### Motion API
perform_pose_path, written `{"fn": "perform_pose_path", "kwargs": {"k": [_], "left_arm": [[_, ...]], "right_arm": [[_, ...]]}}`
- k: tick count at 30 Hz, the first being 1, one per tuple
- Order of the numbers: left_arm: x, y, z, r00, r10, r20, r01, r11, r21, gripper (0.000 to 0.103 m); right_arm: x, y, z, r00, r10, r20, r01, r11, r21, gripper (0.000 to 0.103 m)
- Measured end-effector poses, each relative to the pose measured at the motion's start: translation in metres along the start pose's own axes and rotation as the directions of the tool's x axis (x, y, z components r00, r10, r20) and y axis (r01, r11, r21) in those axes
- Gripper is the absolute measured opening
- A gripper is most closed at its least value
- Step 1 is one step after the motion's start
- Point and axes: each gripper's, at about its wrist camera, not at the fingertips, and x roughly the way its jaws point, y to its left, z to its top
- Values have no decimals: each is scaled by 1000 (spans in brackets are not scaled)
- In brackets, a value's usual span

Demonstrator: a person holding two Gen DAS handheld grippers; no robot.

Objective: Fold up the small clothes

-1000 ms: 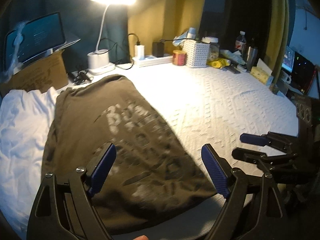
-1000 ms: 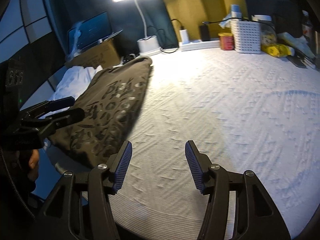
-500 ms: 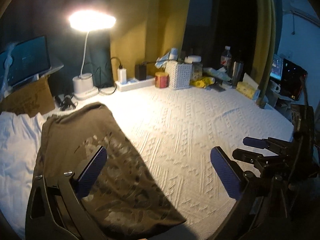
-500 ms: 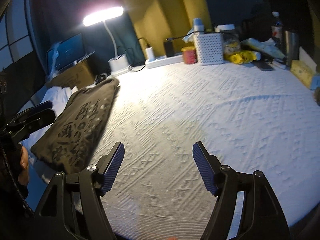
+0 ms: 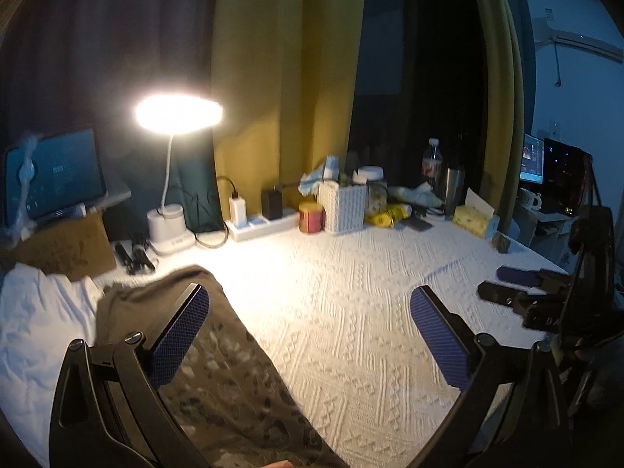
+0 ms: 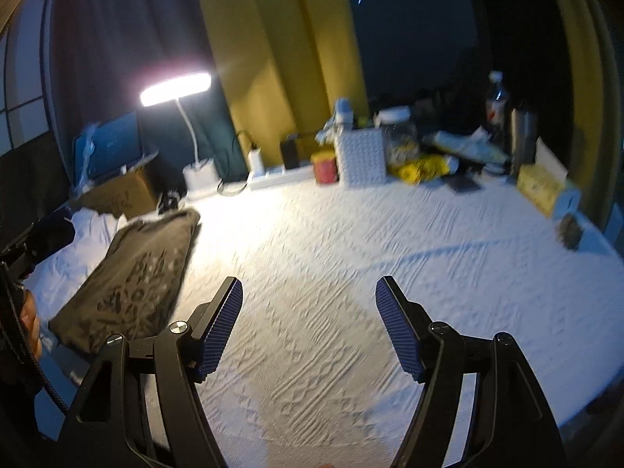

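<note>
Folded brown shirt [image 5: 218, 386] with a pale, mottled print lies flat at the left side of the white textured cover [image 5: 351, 312], its outer edge overlapping crumpled white cloth [image 5: 35, 335]. Left wrist view shows only the shirt's upper part; the lower edge is cut off by the frame and by the left tongs [image 5: 308, 335]. Right wrist view shows the whole shirt [image 6: 128, 277] as a long rectangle, well apart from the right tongs [image 6: 308, 323]. Left tongs: jaws spread wide, nothing between them, left pad hanging over the shirt; contact cannot be judged. Right tongs: jaws wide, empty, above bare cover. Left view also catches the right tongs [image 5: 518, 284] from the side at the right edge, and lit screens [image 5: 553, 163] beyond it, which the right view lacks. Right view shows the left tongs [image 6: 46, 234] only as a dark shape at the left edge, with part of a hand [image 6: 29, 323] below. Both views are motion-blurred, and the shirt's print is unreadable. Cover weave: raised zigzag and diamond bands. Pads are blue, finely ribbed, on black frames. At the far edge stand a lit desk lamp [image 5: 177, 115] with a thin curved neck, white power strip [image 5: 261, 226], red-and-yellow tin [image 5: 311, 216], white perforated box [image 5: 345, 208], and cardboard box [image 5: 66, 249].
</note>
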Motion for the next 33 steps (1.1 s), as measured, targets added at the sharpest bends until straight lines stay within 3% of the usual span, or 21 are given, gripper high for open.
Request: {"fn": "perform_pose_path", "kwargs": {"k": [12, 20, 27, 33], "left_arm": [[-34, -7, 27, 979, 50, 199, -63, 996, 59, 102], [-53, -5, 43, 951, 65, 302, -92, 993, 75, 102], [-59, 0, 45, 934, 113, 338, -140, 989, 55, 102], [-66, 8, 36, 934, 108, 341, -127, 991, 32, 102]], "right_arm": [[-48, -1, 42, 980, -73, 187, 81, 996, -38, 74], [-78, 9, 65, 945, -106, 308, 135, 988, -71, 74], [-100, 25, 75, 917, -110, 383, 155, 984, -89, 74], [-97, 37, 77, 916, -82, 392, 134, 985, -106, 74]]}}
